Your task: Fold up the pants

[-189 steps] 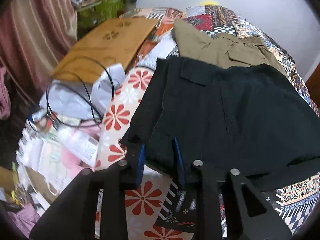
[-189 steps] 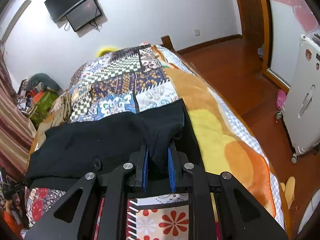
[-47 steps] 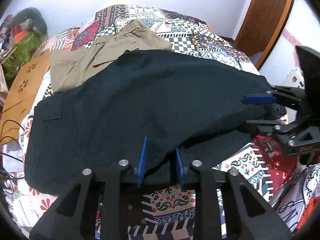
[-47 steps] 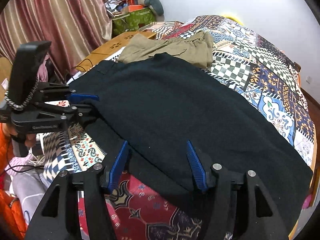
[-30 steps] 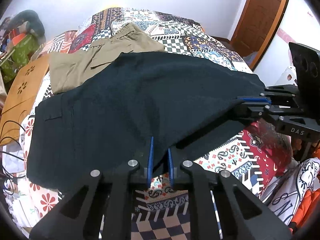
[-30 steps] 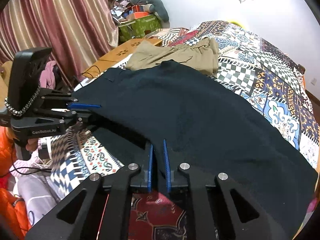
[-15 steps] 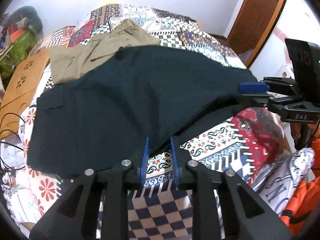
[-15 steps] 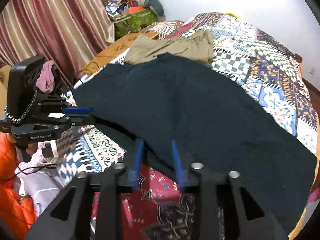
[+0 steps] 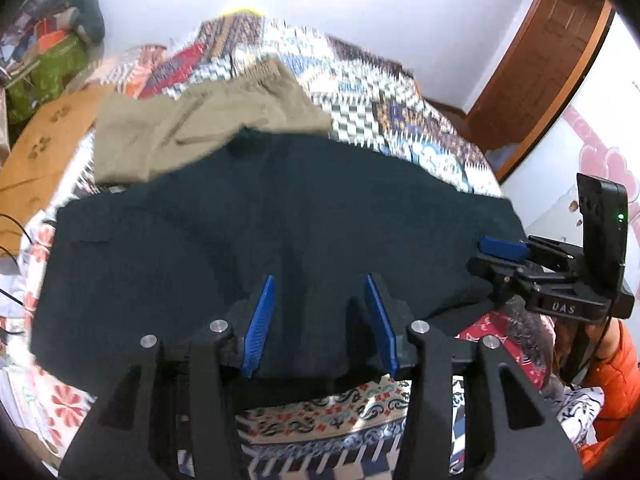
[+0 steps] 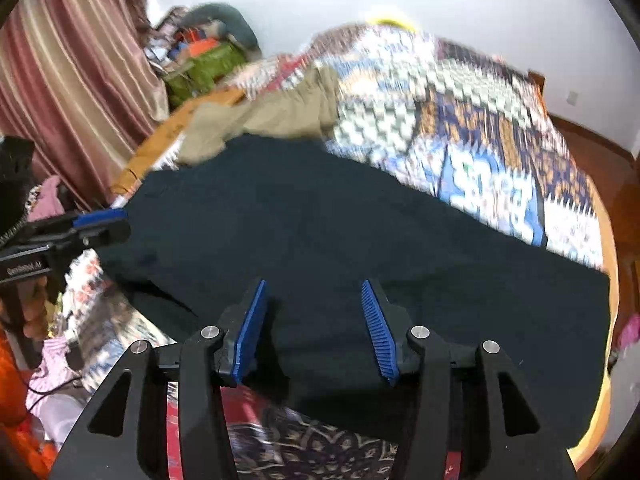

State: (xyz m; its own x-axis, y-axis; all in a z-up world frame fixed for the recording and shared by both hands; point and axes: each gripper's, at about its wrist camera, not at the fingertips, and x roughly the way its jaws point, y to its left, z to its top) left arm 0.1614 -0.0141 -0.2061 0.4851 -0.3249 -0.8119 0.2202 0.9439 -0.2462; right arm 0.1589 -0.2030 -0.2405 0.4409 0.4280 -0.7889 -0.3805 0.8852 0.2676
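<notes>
The black pants point(image 9: 256, 224) lie flat across the patterned bedspread point(image 9: 404, 120), also shown as a black sheet in the right wrist view, pants point(image 10: 360, 240). My left gripper point(image 9: 318, 286) hovers over their near edge; its jaws are opening, and the cloth lies under and between the blue pads without being pinched. My right gripper point(image 10: 312, 290) is likewise over the near edge, its jaws opening, pads apart from the cloth. From the left wrist view the right gripper point(image 9: 500, 250) shows at the pants' right end; from the right wrist view the left gripper point(image 10: 100, 220) shows at their left end.
Khaki pants point(image 9: 200, 132) lie beyond the black ones, touching their far edge. A brown board point(image 9: 40, 152) and cluttered bags point(image 10: 208, 60) sit at the bed's left side by striped curtains point(image 10: 60, 60). A wooden door point(image 9: 540, 72) stands to the right. An orange sleeve point(image 9: 616, 360) shows low right.
Both grippers were shut on the near edge of the black pants a second ago; both have since let go and their jaws stand apart. The cloth has settled flat on the bed.
</notes>
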